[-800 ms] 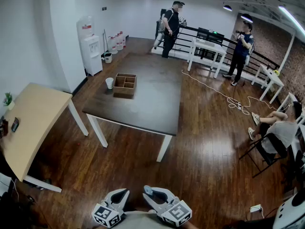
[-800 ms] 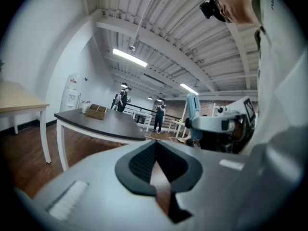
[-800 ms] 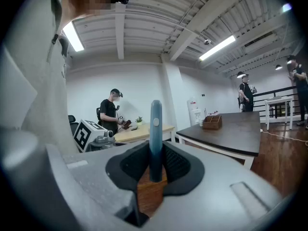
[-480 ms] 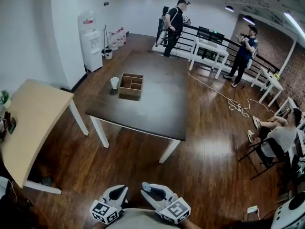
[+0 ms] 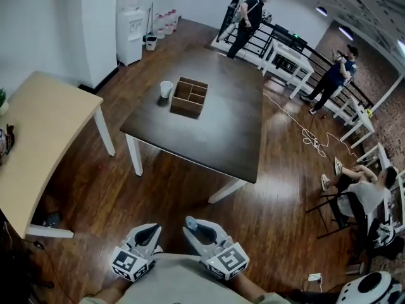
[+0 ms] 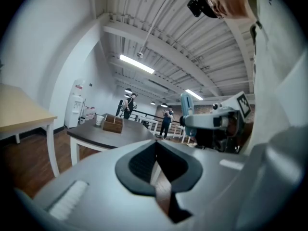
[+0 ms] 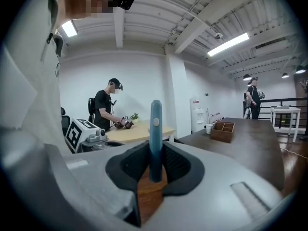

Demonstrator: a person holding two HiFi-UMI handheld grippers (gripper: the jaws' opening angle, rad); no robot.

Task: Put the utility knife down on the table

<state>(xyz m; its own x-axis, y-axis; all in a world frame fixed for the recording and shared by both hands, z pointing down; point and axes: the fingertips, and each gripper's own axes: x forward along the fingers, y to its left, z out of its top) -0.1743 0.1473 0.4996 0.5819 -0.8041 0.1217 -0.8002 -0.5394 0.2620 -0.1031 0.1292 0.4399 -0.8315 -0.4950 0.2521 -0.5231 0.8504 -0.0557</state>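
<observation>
A blue utility knife (image 7: pixel 155 129) stands upright between the pads of my right gripper (image 7: pixel 155 153), which is shut on it. The left gripper view shows that same knife (image 6: pixel 186 107) sticking up from the right gripper at the right. My left gripper (image 6: pixel 155 146) is shut, its pads meeting with nothing between them. In the head view both grippers sit at the bottom edge, close to the body: left gripper (image 5: pixel 149 231), right gripper (image 5: pixel 193 223). The dark table (image 5: pixel 209 132) stands some way ahead of them across the wooden floor.
On the dark table's far left part stand a wooden divided box (image 5: pixel 190 97) and a white cup (image 5: pixel 166 88). A beige table (image 5: pixel 38 138) is at the left and a water dispenser (image 5: pixel 131 24) by the wall. People stand at the back; one person (image 5: pixel 364 192) sits at the right.
The dark table has come nearer and lower in the head view. Both grippers have risen a little in the picture, still side by side, the knife still held.
</observation>
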